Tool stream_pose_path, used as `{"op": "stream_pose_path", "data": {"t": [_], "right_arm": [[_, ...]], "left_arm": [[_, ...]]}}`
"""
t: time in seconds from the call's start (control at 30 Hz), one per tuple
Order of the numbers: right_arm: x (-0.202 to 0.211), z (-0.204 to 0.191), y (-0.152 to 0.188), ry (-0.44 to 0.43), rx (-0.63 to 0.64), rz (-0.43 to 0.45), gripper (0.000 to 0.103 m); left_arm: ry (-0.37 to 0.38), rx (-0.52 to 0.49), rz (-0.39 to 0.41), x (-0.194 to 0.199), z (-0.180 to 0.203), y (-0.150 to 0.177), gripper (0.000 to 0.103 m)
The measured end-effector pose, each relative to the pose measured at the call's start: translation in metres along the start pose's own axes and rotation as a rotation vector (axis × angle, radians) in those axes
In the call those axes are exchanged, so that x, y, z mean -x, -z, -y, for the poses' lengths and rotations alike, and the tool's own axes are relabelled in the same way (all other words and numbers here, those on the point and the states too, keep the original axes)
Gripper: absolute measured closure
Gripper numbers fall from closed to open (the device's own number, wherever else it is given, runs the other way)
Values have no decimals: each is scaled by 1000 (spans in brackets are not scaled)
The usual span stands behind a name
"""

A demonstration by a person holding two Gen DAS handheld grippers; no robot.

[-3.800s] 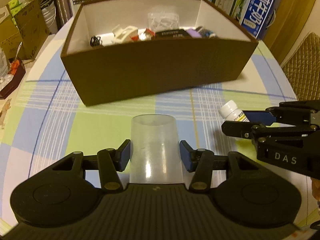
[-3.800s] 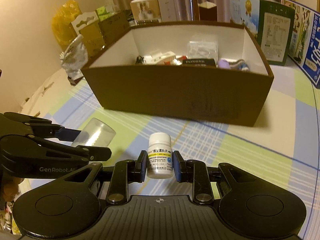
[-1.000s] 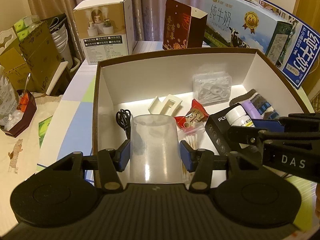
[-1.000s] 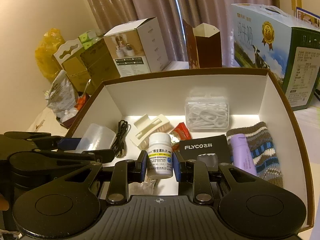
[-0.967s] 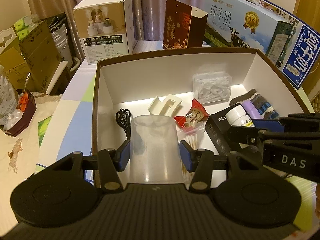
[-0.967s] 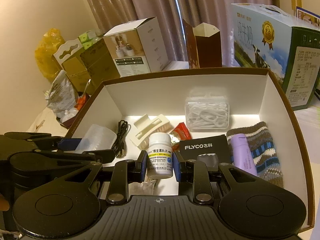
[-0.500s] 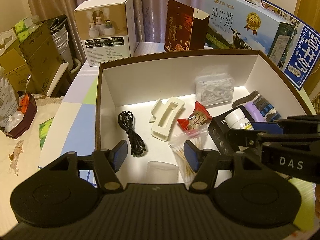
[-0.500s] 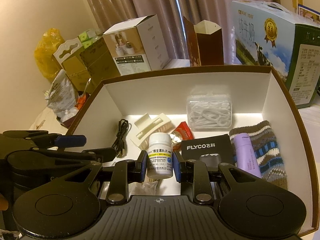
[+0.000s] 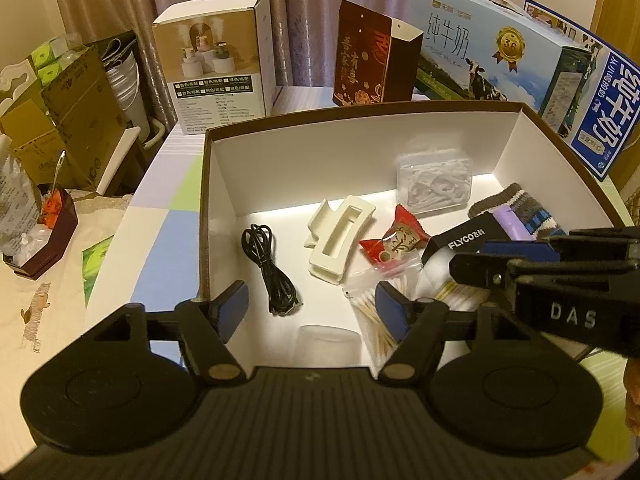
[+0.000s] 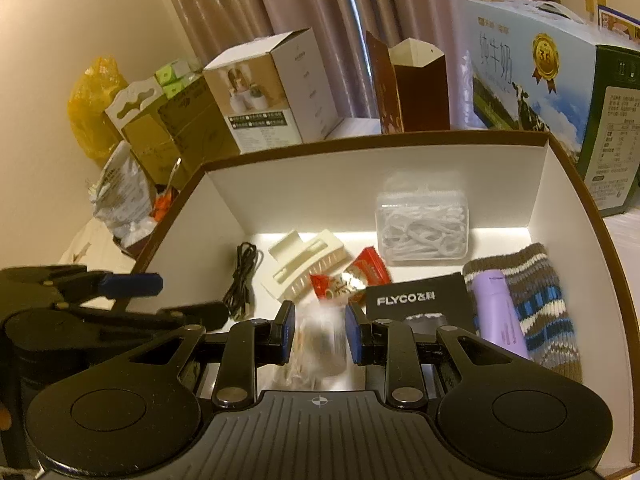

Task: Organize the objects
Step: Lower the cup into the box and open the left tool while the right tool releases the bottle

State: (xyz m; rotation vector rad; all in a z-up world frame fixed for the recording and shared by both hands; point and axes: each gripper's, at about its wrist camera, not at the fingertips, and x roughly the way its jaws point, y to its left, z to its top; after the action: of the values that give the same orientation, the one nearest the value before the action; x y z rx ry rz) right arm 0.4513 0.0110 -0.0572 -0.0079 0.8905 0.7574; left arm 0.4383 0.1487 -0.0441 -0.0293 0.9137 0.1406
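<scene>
Left gripper (image 9: 312, 304) jaws wide apart over box (image 9: 360, 152) – cup (image 9: 326, 338) below on floor; right gripper (image 10: 319, 334) jaws parted – bottle (image 10: 320, 344) blurred between, apparently dropping

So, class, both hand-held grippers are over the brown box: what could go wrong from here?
1. The white bottle looks blurred between the right hand-held gripper's fingers; it may land on the swab bag and topple.
2. The clear cup sits just under the open left hand-held gripper; lowering could knock it over.
</scene>
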Motion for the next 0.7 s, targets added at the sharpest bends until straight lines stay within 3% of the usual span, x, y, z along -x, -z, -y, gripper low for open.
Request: {"op": "stream_pose_path", "data": {"t": [0.23,0.33,0.4,0.57,0.7], "right_arm": [[5,2,-3,4,-8,2,78],[8,4,-2,10,-8,-2,72],[11,6,-1,19,-10,2,58],[22,10,3,32,-23,17,44],[33,11,7,65,-23,43,18]], "left_arm": [[3,-1,15,5,-1,1,25],[6,-1,20,7,0,1,24],[5,-1,22,8,1,1,23],[11,-2,32,14,2,2,19],[14,-6,42,19,5,2,14]]}}
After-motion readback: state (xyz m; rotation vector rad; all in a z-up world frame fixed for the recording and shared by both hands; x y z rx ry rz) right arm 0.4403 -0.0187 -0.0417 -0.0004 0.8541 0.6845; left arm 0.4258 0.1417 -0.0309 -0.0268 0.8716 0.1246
